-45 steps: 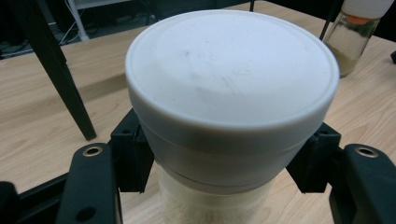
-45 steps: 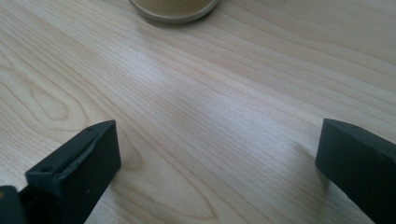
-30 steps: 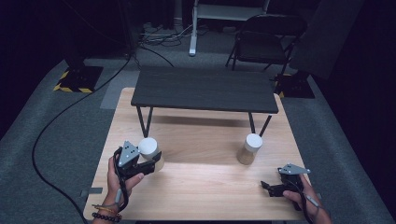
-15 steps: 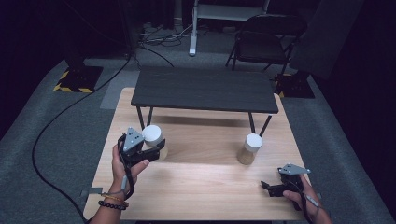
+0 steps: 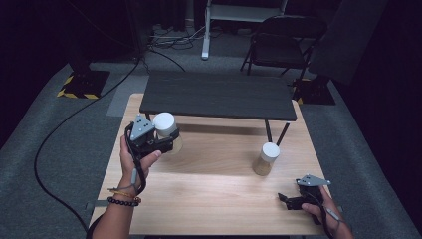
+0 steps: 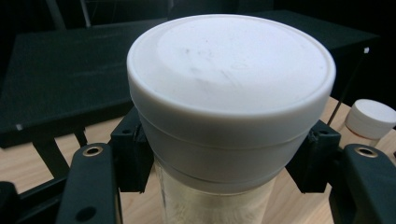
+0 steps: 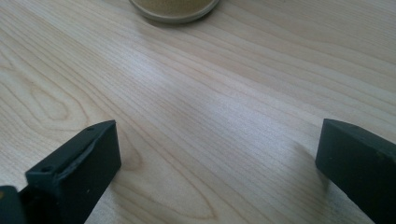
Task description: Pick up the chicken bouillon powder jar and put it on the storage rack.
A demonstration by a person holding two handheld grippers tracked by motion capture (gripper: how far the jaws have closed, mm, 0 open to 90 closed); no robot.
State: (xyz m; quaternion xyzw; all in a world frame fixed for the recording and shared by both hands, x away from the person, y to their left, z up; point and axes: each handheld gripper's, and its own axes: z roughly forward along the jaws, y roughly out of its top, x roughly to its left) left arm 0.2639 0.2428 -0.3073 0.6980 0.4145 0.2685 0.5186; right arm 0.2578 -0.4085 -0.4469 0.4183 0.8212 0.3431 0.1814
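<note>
Matt white plastic lid (image 6: 231,79); smooth pale wood table (image 7: 210,93).

One camera looks down on the bench (image 5: 209,199) from above; two sit very close to it, sharing its wood.

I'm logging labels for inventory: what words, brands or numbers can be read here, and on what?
None: the white lid of the jar in the left tongs is blank, only scuffed.
The other jar shows no readable label.
</note>
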